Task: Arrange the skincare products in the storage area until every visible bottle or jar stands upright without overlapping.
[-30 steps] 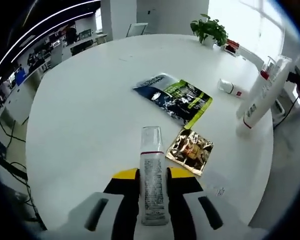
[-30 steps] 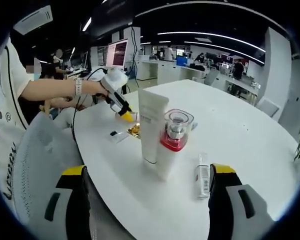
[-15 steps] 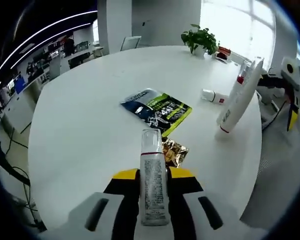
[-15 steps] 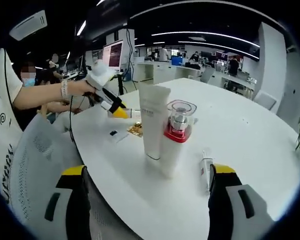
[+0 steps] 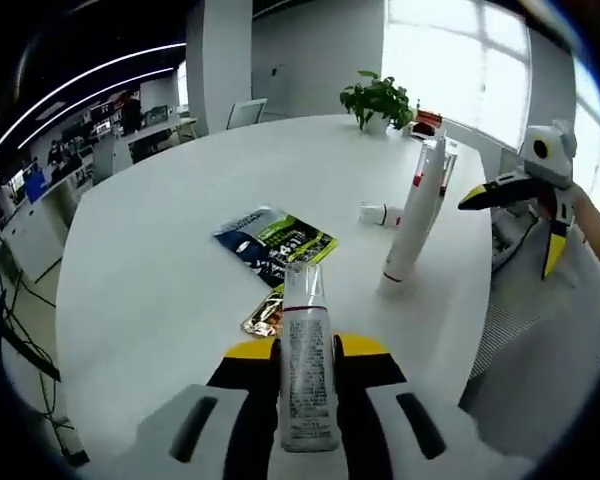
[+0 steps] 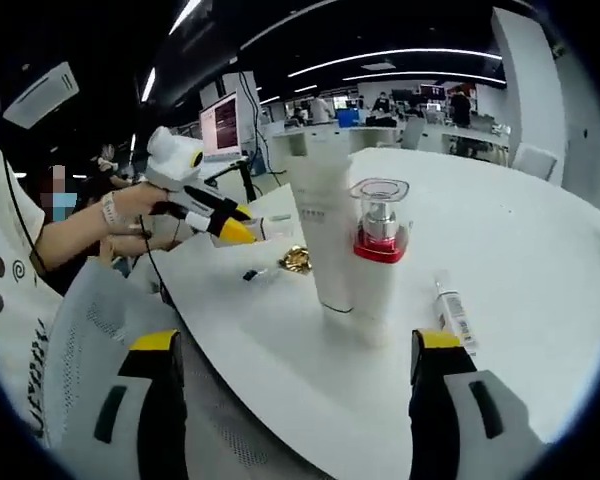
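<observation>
My left gripper (image 5: 307,352) is shut on a small clear-capped bottle (image 5: 305,360) with a red band, held above the white round table (image 5: 170,250). The same gripper (image 6: 242,230) comes into the right gripper view from the left, in a person's hand. A tall white tube (image 6: 325,225) and a white pump bottle with a red collar (image 6: 378,262) stand upright side by side near the table edge; in the left gripper view they overlap as a tall white pair (image 5: 412,225). A small white bottle (image 6: 451,315) lies on its side, also seen as the lying bottle (image 5: 382,213). My right gripper (image 6: 295,360) is open.
A green and black sachet (image 5: 273,241) and a gold foil packet (image 5: 265,315) lie flat mid-table. The gold packet (image 6: 297,260) sits beside the tube. A potted plant (image 5: 378,98) stands at the far edge. The right gripper (image 5: 525,190) appears at the table's right.
Both views have swung. The left gripper, still holding its bottle, has come closer to the standing tube and pump bottle. The right gripper has stayed open.
</observation>
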Action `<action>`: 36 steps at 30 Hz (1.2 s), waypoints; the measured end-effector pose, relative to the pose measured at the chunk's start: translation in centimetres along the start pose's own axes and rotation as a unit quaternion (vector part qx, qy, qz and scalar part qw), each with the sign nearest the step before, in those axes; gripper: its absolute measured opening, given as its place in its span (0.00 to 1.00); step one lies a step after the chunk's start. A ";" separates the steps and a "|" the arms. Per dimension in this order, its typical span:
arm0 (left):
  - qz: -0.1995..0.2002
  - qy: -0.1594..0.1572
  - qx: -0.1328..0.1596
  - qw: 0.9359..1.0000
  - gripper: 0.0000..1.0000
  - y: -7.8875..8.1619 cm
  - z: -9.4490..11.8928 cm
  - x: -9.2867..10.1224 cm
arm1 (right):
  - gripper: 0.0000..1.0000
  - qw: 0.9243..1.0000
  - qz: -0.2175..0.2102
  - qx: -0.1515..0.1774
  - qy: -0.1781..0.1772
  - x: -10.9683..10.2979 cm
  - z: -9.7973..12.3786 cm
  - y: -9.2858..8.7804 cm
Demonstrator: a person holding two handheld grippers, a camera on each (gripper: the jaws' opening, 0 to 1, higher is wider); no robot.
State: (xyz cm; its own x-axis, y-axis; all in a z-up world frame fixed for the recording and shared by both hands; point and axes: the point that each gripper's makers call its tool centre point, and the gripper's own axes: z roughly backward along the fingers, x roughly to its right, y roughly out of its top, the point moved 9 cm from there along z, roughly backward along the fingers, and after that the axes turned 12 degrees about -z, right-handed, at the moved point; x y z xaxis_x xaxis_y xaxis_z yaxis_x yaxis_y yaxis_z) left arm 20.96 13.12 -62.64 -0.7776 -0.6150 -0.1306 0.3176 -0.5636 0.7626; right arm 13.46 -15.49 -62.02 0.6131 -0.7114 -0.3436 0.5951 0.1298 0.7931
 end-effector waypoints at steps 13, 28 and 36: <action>-0.011 -0.010 0.023 1.000 0.17 0.2 1.7 2.8 | 0.65 0.999 -0.023 0.017 0.031 -1.5 -1.2 0.1; -0.012 -0.029 0.060 0.998 0.17 1.5 2.8 6.5 | 0.51 0.990 -0.109 0.036 0.086 -3.0 -3.2 0.6; -0.018 -0.026 0.089 0.996 0.17 2.4 3.8 7.4 | 0.45 0.980 -0.163 0.058 0.100 -2.8 -4.3 1.6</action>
State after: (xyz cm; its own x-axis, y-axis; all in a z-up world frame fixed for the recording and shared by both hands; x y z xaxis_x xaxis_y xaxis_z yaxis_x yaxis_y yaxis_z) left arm 13.91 9.29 -59.34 -0.8147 -0.5648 -0.1309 0.1910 -0.4747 0.8592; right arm 14.92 -10.32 -61.94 0.4961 -0.5517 -0.6705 0.7203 -0.1697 0.6726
